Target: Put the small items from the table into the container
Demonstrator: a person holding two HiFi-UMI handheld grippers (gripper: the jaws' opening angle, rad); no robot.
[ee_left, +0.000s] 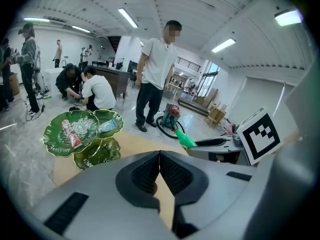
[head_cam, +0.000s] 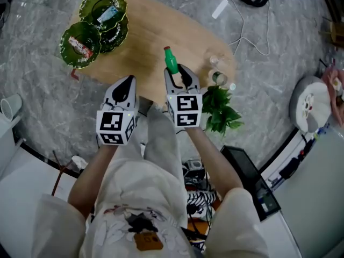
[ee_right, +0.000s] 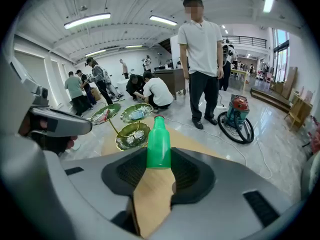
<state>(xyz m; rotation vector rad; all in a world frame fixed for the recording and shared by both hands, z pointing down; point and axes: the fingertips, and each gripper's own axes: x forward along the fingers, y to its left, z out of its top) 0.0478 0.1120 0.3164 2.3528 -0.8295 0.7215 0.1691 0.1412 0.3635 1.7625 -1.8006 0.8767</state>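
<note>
Closest to me is my right claw, clamped on the little green bottle and held clear of the wooden table, well right of the green leaf dish. I'd call this the carry step: next it needs a swing left over the dish and a low release. Left claw is pinched together, empty, on my side of the dish. Both wrists tilt forward and down.
</note>
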